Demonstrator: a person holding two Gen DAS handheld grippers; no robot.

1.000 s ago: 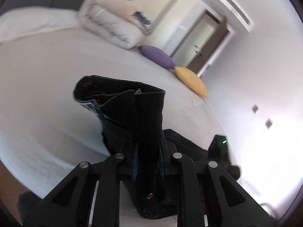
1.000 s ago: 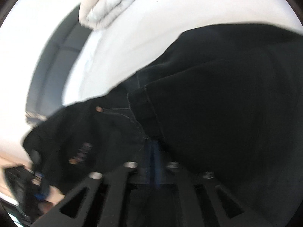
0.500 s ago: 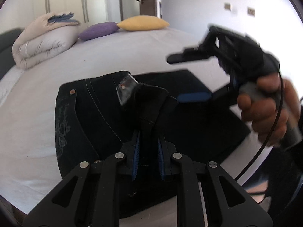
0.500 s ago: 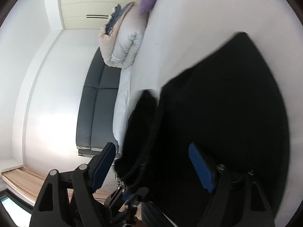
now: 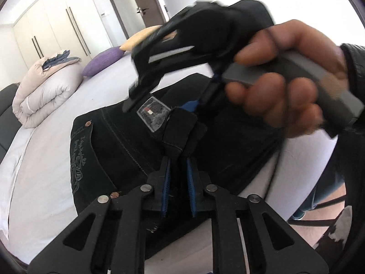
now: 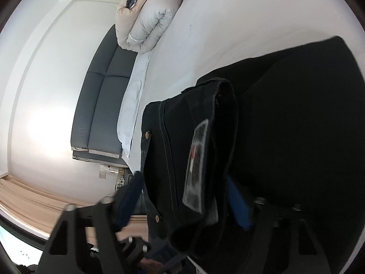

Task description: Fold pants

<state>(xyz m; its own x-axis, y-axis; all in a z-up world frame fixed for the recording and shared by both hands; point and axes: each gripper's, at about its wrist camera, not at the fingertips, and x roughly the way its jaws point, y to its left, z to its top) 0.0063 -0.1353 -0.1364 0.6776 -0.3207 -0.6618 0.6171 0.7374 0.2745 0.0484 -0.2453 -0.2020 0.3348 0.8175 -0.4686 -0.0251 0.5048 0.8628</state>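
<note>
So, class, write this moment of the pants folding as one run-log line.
stage: mid-fold | left claw: shut on pants waistband | right claw: closing around the folded waistband end | surface: white bed

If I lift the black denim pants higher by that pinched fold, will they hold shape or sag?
Likely sag: the black denim pants drape limply around the left gripper. Probably heavy, given thick stacked layers. The pinched fold looks bulky, so slipping seems unlikely.

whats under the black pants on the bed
The black pants lie on the white bed sheet, which shows all around them. Part is folded over their own fabric. Whatever else lies beneath is covered, so it cannot be seen.
</note>
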